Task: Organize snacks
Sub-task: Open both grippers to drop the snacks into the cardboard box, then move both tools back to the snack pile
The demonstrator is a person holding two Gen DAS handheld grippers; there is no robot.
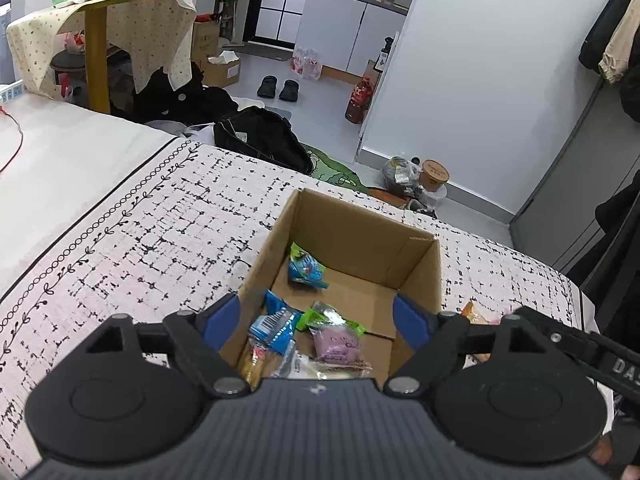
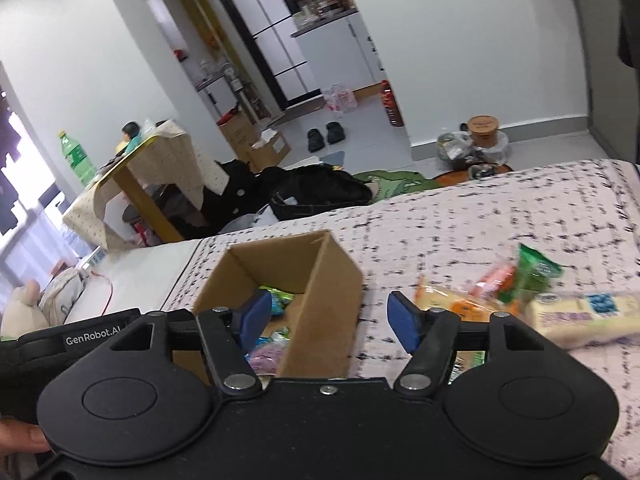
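Both jaws spread, empty; loose snack packets (image 2: 576,312) lie on the bed just right of the right gripper (image 2: 332,320), long axes crosswise, cardboard box (image 2: 320,280) left

A patterned bedspread (image 1: 160,220) carries a cardboard box (image 1: 420,272) and loose snack packets (image 2: 580,316).

A plain brown cardboard box (image 1: 344,220) with a matt, slightly fibrous surface sits on a bed covered in soft woven cloth (image 1: 160,220), pale with black stitched marks. Inside the box lie snack packets (image 1: 308,268) in glossy, crinkled plastic film. More shiny plastic-wrapped snacks (image 2: 584,316) rest on the cloth. The left gripper (image 1: 316,320) and right gripper (image 2: 326,316) are matt black plastic with blue rubbery pads (image 1: 408,318) and dull metal rivets (image 1: 230,385).
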